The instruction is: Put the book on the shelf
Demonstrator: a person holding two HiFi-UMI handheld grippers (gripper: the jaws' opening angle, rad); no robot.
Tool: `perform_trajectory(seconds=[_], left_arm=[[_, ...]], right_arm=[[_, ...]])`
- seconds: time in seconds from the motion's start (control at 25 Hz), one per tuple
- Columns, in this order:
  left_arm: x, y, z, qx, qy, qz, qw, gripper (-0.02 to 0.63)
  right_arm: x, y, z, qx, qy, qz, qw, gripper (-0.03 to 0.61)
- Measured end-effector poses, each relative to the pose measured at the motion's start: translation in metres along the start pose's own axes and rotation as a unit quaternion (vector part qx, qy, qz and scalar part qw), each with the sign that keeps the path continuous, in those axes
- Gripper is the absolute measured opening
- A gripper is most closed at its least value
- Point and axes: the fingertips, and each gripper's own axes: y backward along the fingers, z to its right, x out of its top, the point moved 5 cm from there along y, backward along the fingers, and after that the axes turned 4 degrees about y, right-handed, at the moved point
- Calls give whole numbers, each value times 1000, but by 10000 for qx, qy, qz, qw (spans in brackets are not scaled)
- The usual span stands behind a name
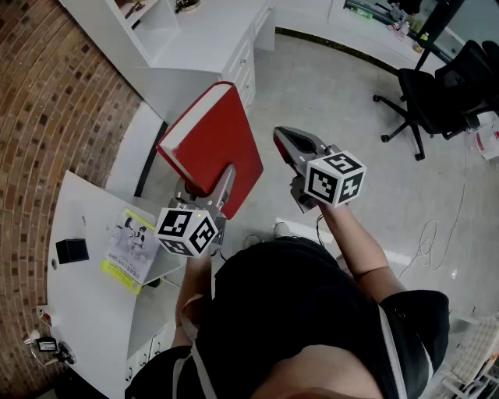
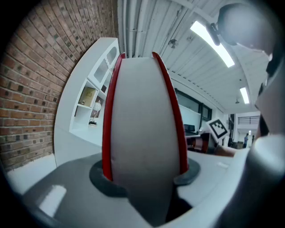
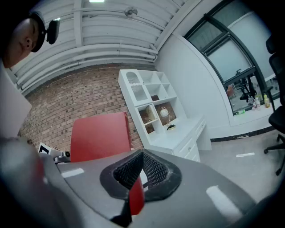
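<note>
In the head view my left gripper (image 1: 224,181) is shut on the lower edge of a thick red book (image 1: 210,140), holding it up tilted over the floor. The left gripper view shows the book's grey page edge (image 2: 142,129) between red covers, clamped by both pads (image 2: 101,177). To the right of the book, apart from it, my right gripper (image 1: 291,145) is shut on nothing. In the right gripper view its closed jaws (image 3: 140,171) point past the red book (image 3: 100,136) toward the white shelf unit (image 3: 151,100). The same shelf (image 1: 156,23) stands against the brick wall.
A white desk with drawers (image 1: 226,47) runs under the shelf unit. At the left, a white table (image 1: 86,304) carries a yellow-edged booklet (image 1: 132,245) and a black box (image 1: 72,249). A black office chair (image 1: 437,86) stands at the far right, with a cable (image 1: 433,241) on the floor.
</note>
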Motion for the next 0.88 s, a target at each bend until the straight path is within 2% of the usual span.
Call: perform_trajectory(seconds=[0.36,0.6,0.88], left_arm=[[-9,-1,3,-73,152,-24,9999,227],[-13,-3,1,-107,208,-88,9997,229],[-14,-9,1,-97,257,-116,9996,229]], right_arm=[[-4,1,3,-70,59,-46,9999,-8],[-2,1,2,49,-84,165,9998,-7],[-1,2,8,124,-68,163,9998,-6]])
